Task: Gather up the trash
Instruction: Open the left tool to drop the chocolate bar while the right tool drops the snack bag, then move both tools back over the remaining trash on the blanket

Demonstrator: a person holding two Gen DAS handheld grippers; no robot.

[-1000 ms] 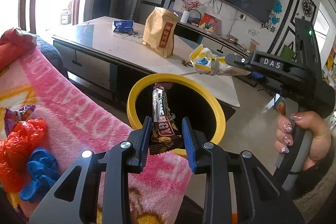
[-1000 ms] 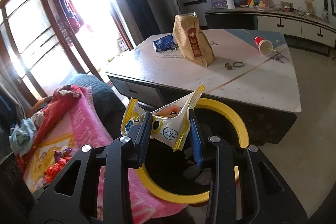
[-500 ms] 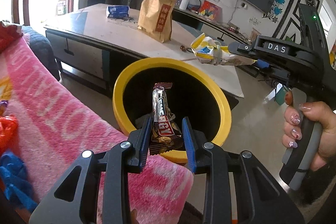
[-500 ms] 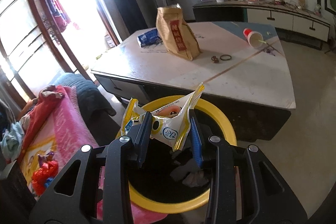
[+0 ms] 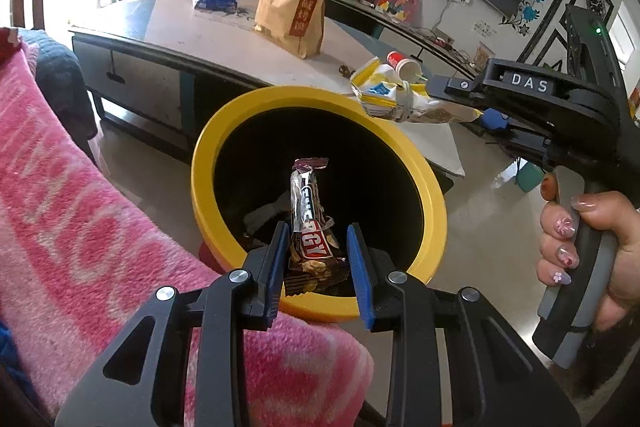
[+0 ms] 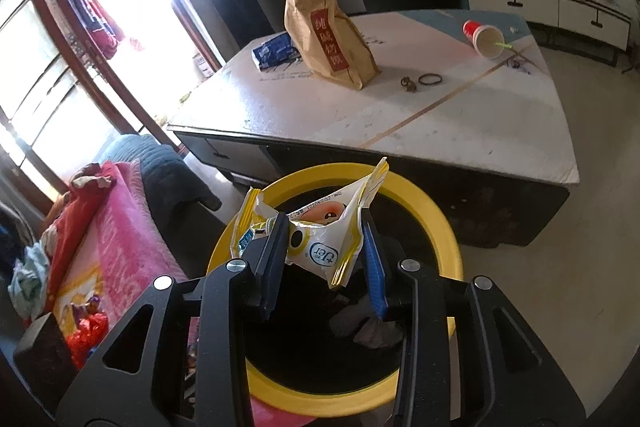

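Your left gripper [image 5: 316, 259]: jaws clamped on a brown chocolate bar wrapper [image 5: 310, 223] over the yellow-rimmed bin [image 5: 434, 203]. Your right gripper [image 6: 326, 259]: clamped on a white-yellow snack packet [image 6: 320, 247], same bin.

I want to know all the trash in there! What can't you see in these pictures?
- Bottom of the yellow bin: dark in both views, and the chocolate wrapper and snack bag cover parts.
- Wrapper's name, left view: creased, partly behind the left claw.
- Small brass thing on the table, right view: too small.
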